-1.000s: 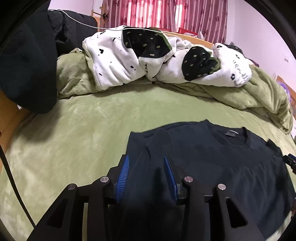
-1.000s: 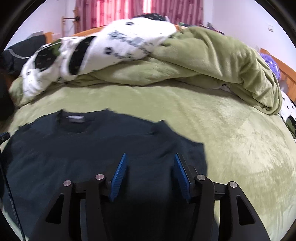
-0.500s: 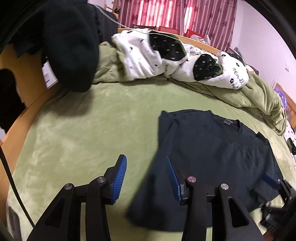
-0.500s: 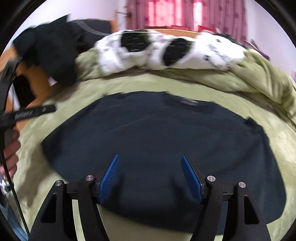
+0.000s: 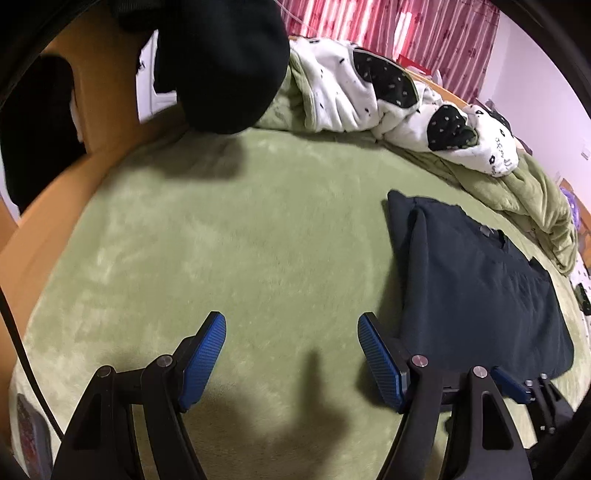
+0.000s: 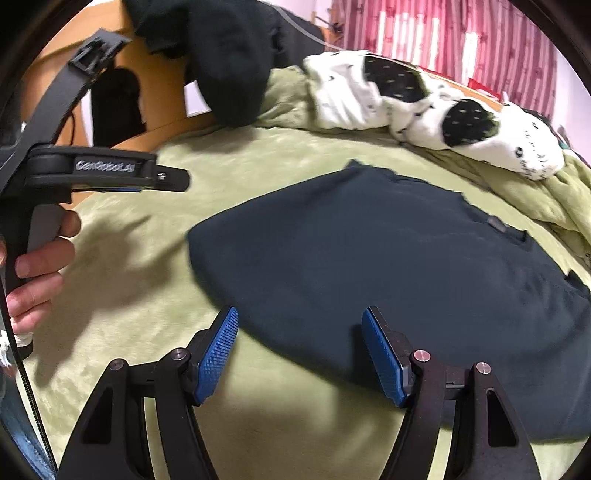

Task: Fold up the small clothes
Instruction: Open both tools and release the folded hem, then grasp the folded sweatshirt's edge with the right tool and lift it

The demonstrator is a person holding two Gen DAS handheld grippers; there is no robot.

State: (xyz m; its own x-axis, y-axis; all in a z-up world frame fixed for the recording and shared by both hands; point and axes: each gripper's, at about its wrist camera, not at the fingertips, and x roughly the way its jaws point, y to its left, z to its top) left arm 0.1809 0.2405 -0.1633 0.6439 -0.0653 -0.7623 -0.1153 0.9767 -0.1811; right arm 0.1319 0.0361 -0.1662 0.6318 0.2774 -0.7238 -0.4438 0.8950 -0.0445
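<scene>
A bedroom with red curtains, a bed under a green plush blanket. The left tongs are opening over bare blanket, empty; the right tongs stand wide, gripping nothing, at the hem of the dark navy T-shirt. It lies flat mid-bed, one side folded in, likely released for the next fold, collar towards the heaped bedding, long axis hem to collar.
</scene>
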